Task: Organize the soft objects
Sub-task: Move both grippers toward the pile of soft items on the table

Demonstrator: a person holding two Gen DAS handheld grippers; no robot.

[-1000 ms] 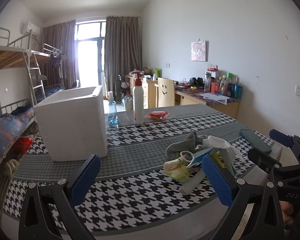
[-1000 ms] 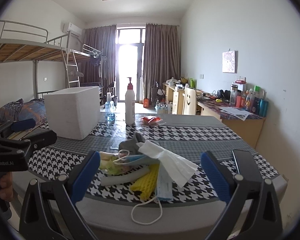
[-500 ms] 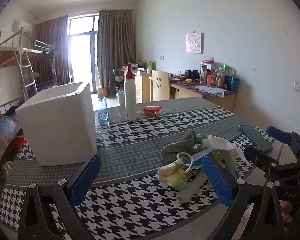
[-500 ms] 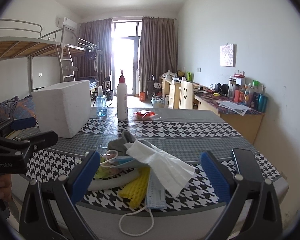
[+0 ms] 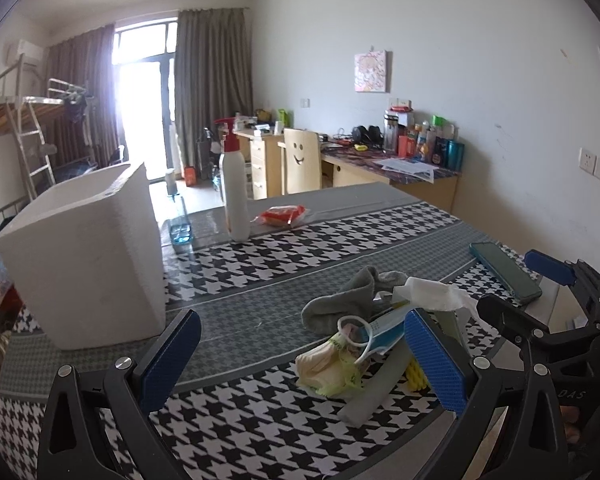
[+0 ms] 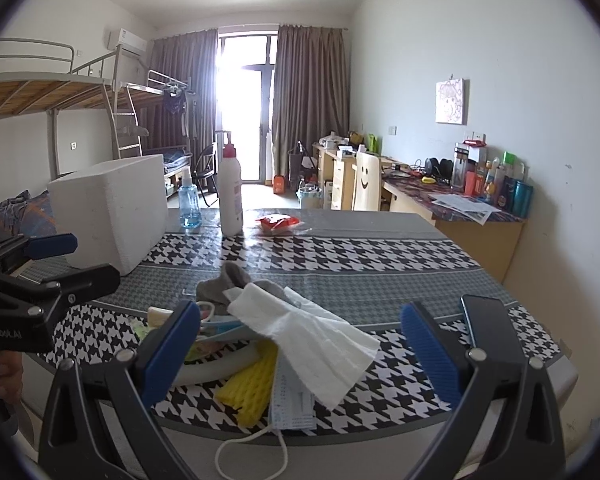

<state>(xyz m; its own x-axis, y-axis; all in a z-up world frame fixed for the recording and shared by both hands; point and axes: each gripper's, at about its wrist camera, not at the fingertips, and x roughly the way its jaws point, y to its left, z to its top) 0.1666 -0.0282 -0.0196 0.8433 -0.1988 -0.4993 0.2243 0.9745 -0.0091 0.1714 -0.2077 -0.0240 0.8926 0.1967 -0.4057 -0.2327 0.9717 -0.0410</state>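
Soft objects sit heaped near the table's (image 6: 380,276) front edge: white tissue (image 6: 312,336) on top, grey sock (image 6: 228,280) behind, face mask (image 6: 294,396) and yellow foam net (image 6: 252,384) underneath, white foam box (image 5: 88,248) well off to the left. Right gripper (image 6: 300,344) hangs wide apart over the tissue, left gripper (image 5: 300,364) equally spread and empty. Best play, I'd judge: pinch only the top tissue, lift clear of the mask loops.

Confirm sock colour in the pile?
Grey. The sock shows best in the left wrist view, at the pile's far side.
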